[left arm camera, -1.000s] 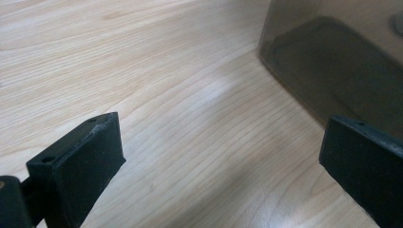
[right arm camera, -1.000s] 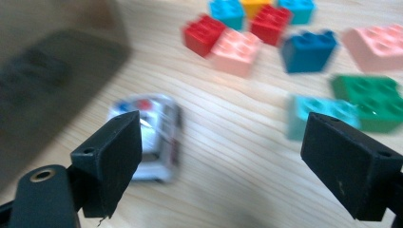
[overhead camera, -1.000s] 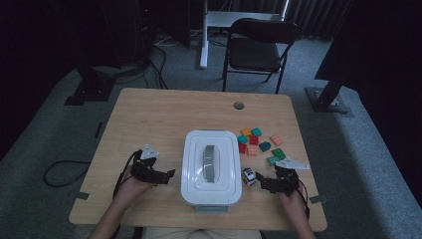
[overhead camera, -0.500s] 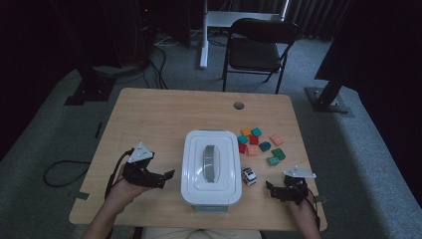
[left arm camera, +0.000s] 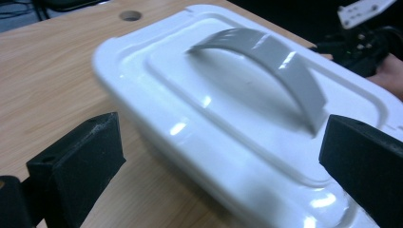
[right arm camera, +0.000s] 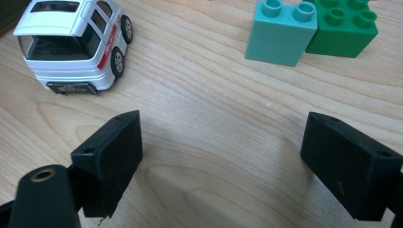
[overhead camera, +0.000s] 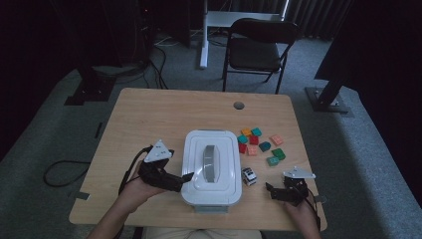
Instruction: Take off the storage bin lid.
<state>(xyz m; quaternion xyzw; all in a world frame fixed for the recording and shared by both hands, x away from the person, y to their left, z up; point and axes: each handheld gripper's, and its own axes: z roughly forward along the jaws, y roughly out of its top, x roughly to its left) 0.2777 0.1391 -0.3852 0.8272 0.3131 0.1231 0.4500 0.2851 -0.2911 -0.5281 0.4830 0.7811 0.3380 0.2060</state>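
A white lidded box (overhead camera: 211,169) with a grey handle (overhead camera: 211,162) stands at the table's near middle. My left gripper (overhead camera: 180,180) is open at the box's left side, its tips close to the lid edge. In the left gripper view the box (left arm camera: 223,109) and its handle (left arm camera: 271,52) lie between and beyond the open left gripper (left arm camera: 223,156). A small white toy car (overhead camera: 249,176) sits just right of the box. My right gripper (overhead camera: 271,191) is open near the front edge, nothing between its jaws. The right gripper (right arm camera: 223,152) view has the car (right arm camera: 76,42) ahead to the left.
Several coloured bricks (overhead camera: 259,142) lie right of the box; a teal brick (right arm camera: 283,31) and a green brick (right arm camera: 344,26) are nearest the right gripper. A cable hole (overhead camera: 239,105) is at the table's far side. A folding chair (overhead camera: 256,50) stands beyond.
My right gripper has drawn back from the toy car toward the near right edge. My left gripper has shifted slightly toward the box. Box and car have not moved.
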